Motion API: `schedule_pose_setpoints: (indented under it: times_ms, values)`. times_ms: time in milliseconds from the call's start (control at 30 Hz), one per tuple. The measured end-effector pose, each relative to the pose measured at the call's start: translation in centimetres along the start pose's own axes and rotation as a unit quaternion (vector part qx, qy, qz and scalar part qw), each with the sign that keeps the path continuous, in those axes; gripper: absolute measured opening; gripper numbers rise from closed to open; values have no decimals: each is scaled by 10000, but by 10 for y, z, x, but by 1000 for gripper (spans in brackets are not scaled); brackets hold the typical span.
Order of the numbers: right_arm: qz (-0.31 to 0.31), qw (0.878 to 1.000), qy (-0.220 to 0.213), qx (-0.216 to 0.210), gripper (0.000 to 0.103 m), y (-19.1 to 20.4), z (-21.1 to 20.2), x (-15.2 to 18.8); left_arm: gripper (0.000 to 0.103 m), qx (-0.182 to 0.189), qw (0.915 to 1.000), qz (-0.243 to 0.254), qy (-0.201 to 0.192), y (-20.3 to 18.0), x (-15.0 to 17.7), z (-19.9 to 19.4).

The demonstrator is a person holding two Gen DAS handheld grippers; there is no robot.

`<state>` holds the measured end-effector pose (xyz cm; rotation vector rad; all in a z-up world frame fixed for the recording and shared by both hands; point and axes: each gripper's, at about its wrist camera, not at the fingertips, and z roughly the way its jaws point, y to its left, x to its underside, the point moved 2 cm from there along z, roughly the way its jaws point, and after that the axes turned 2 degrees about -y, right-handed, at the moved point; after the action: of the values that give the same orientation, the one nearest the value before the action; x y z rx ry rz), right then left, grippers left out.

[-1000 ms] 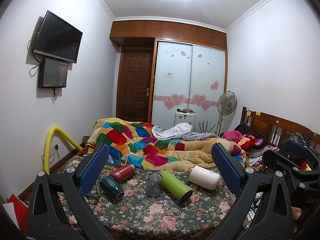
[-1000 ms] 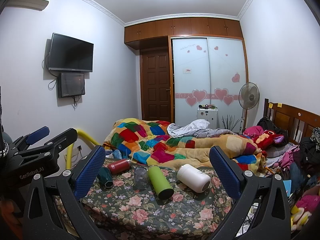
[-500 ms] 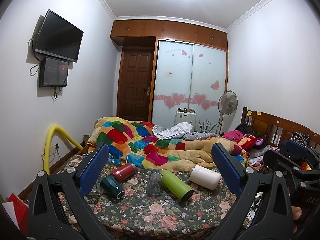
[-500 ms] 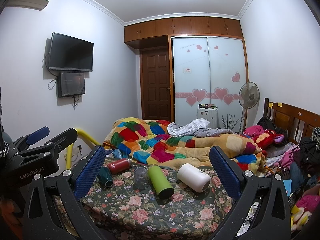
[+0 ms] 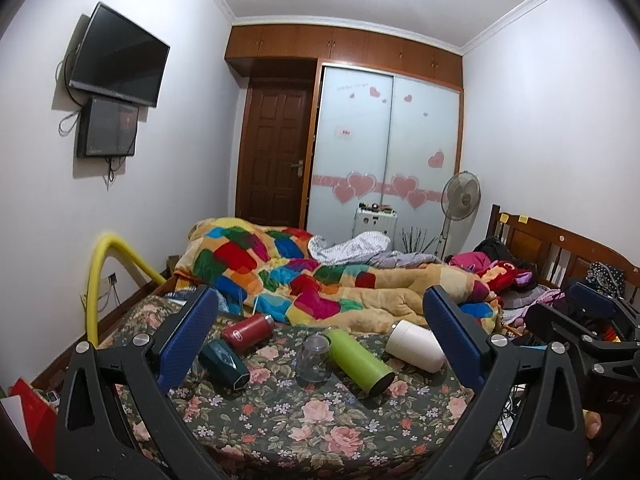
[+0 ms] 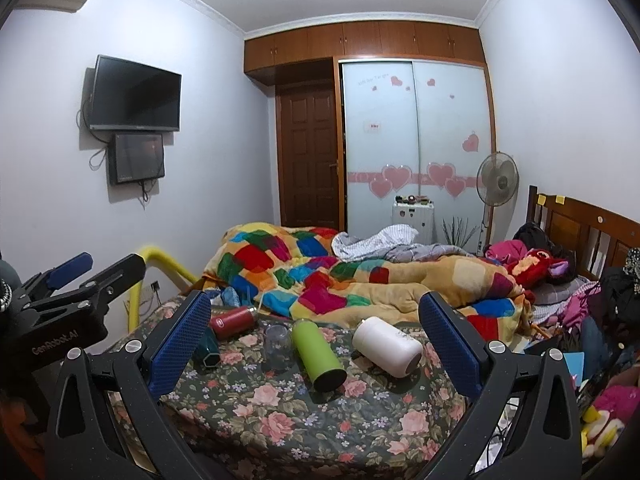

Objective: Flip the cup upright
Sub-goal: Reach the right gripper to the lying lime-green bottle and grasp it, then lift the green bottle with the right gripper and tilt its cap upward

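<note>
Several cups lie on the floral bedspread (image 5: pixel 280 412): a red bottle (image 5: pixel 247 331), a dark green cup (image 5: pixel 224 364), a lime green tumbler (image 5: pixel 360 360) and a white tumbler (image 5: pixel 416 346), all on their sides. A clear glass (image 5: pixel 313 359) stands among them. They show in the right wrist view too: red bottle (image 6: pixel 233 321), dark green cup (image 6: pixel 208 353), clear glass (image 6: pixel 278 346), lime tumbler (image 6: pixel 318 354), white tumbler (image 6: pixel 387 346). My left gripper (image 5: pixel 320 336) is open and empty, short of the cups. My right gripper (image 6: pixel 314 340) is open and empty, likewise held back.
A patchwork quilt (image 5: pixel 304 276) is heaped behind the cups. A yellow tube (image 5: pixel 100 280) arches at the left. A wooden headboard (image 5: pixel 560 248) and piled clothes (image 6: pixel 592 304) are at the right. The left gripper's body (image 6: pixel 60 304) shows at the right view's left edge.
Both views have barely shifted. The cups have not moved and both grippers stay open.
</note>
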<state>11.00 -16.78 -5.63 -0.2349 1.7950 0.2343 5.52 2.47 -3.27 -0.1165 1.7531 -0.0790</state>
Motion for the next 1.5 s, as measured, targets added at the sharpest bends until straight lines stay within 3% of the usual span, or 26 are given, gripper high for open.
schedule_pose_setpoints:
  times_ms: [267, 467, 700, 900, 1100, 1367, 1500]
  values:
    - [45, 9976, 695, 49, 103, -10, 53, 23, 103, -193, 9969, -400, 646, 29, 29, 58]
    - [-46, 9881, 1537, 68, 103, -21, 115, 51, 103, -394, 9898, -577, 1242, 52, 62, 101]
    - [-306, 9596, 2789, -198, 103, -22, 202, 92, 103, -705, 9780, -659, 1850, 71, 102, 138]
    - [-547, 9368, 3429, -431, 103, -17, 258, 116, 103, -872, 9703, -547, 2189, 75, 124, 156]
    - [-729, 9100, 4018, -709, 99, -14, 304, 129, 103, -901, 9679, -462, 2300, 73, 133, 166]
    - [-1162, 8727, 4654, -915, 68, -2, 335, 152, 103, -854, 9653, -546, 2406, 74, 139, 175]
    - [-1341, 8617, 4814, -879, 67, 3, 343, 162, 103, -852, 9651, -565, 2410, 74, 140, 175]
